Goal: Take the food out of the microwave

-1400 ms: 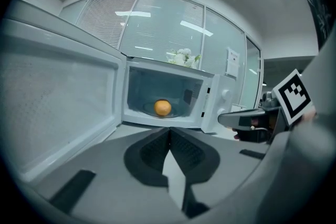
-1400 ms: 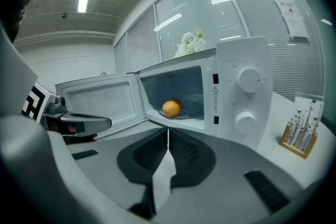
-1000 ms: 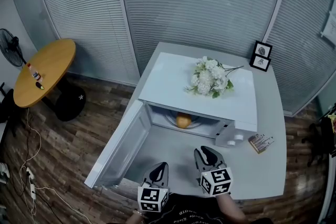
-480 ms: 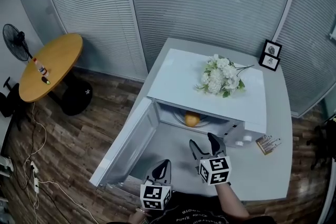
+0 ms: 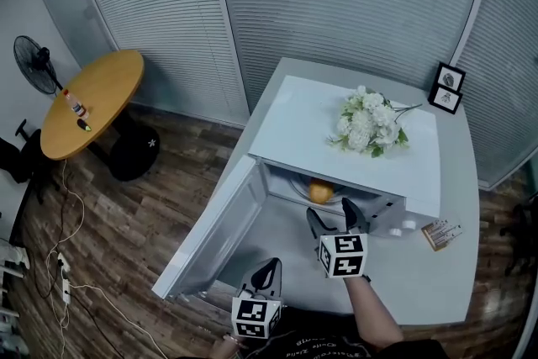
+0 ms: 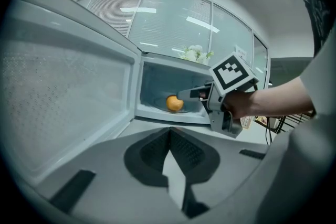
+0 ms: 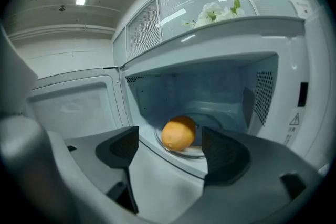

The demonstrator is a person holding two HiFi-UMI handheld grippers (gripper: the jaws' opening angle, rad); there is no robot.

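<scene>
Head cam top-down, jaw cams facing microwave (image 5: 303, 130)

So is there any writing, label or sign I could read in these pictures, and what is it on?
None reads as words.
Warning sticker on the microwave front: a triangle sign, print too small.
Small box on the table: print blurred.
Cube on the right tool: black-and-white patterns, no letters.
</scene>
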